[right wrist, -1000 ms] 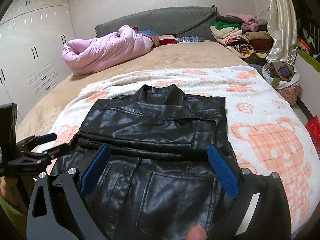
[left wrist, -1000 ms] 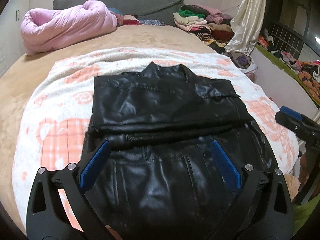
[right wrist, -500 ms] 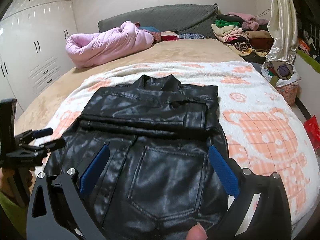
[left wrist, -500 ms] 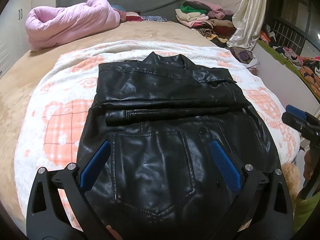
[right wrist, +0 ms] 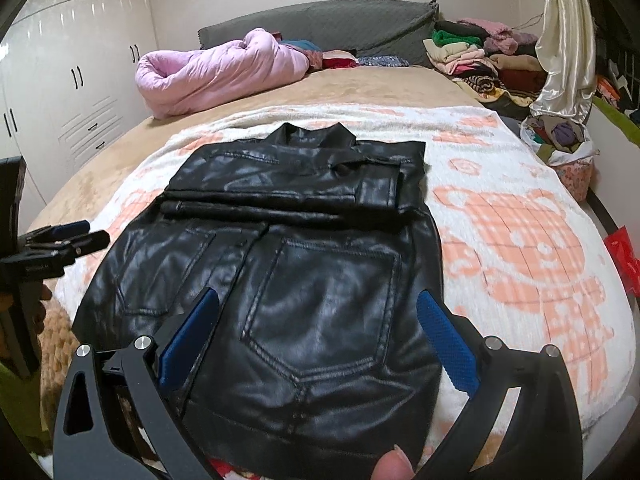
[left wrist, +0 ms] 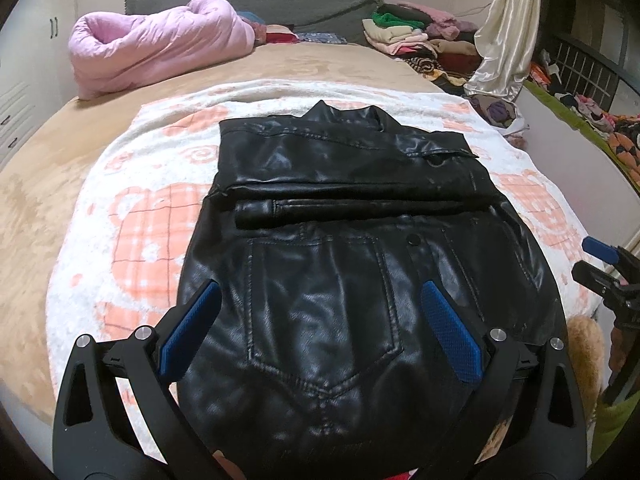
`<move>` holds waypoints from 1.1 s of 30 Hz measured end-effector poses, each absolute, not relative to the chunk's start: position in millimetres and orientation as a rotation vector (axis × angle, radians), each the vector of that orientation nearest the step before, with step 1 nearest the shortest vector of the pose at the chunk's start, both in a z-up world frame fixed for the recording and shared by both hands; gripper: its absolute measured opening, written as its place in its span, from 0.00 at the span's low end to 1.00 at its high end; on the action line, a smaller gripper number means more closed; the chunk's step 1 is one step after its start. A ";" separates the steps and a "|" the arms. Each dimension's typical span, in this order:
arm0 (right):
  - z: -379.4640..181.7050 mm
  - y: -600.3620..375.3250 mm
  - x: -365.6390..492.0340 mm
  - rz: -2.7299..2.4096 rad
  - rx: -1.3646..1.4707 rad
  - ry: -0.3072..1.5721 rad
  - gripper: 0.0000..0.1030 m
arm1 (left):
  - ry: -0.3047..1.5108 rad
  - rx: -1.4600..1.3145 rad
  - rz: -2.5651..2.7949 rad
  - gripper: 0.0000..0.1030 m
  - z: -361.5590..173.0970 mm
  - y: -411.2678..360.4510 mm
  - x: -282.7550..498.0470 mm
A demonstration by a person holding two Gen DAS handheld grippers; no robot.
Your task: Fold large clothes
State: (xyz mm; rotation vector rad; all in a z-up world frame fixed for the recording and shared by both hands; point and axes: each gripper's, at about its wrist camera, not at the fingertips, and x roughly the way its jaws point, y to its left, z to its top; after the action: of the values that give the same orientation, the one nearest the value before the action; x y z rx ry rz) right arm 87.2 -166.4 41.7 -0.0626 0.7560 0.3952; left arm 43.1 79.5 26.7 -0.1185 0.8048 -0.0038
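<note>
1. Now, the left gripper (left wrist: 320,320) hangs over the near end of the black jacket (left wrist: 348,240). Its two blue pads (left wrist: 190,332) are spread wide apart, and nothing is held between them.
2. From the right wrist camera, that same left gripper (right wrist: 86,236) shows at the far left edge, out past the jacket's left side. A bit of the hand (right wrist: 40,304) holding it peeks out below it.
3. The right gripper (right wrist: 318,332) also hangs over the near end of the jacket, more to its right side. Its pads (right wrist: 446,340) are wide apart too, with nothing held.
4. A fingertip (right wrist: 394,466) shows at the bottom of that view, between the gripper's two arms.
5. From the left wrist camera, the right gripper (left wrist: 592,260) sticks in at the right edge, beside the jacket and not touching it.
6. The jacket lies flat in the middle of the white and orange blanket (left wrist: 132,216) on the bed (left wrist: 36,168). It is shiny and black (it looks like leather).
7. Its collar (left wrist: 344,114) points away, to the far side. The sleeves are folded across the top part, and one sleeve (left wrist: 352,210) lies like a long roll from side to side.
8. A big pocket (left wrist: 324,312) with stitched lines shows on the near part, and a smaller one (right wrist: 168,272) sits to its left.
9. Far back on the bed lies a rolled pink quilt (left wrist: 160,48).
</note>
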 end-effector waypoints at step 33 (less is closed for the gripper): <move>-16.2 -220.1 62.6 0.358 -0.044 0.924 0.96 | 0.942 -0.318 0.124 0.88 -32.7 168.2 -15.9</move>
State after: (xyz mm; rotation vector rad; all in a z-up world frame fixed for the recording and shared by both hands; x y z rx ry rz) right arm 62.6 -220.1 -16.2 -0.0440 0.9243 0.3580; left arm -15.9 168.2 -32.7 -0.3181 0.9421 0.1241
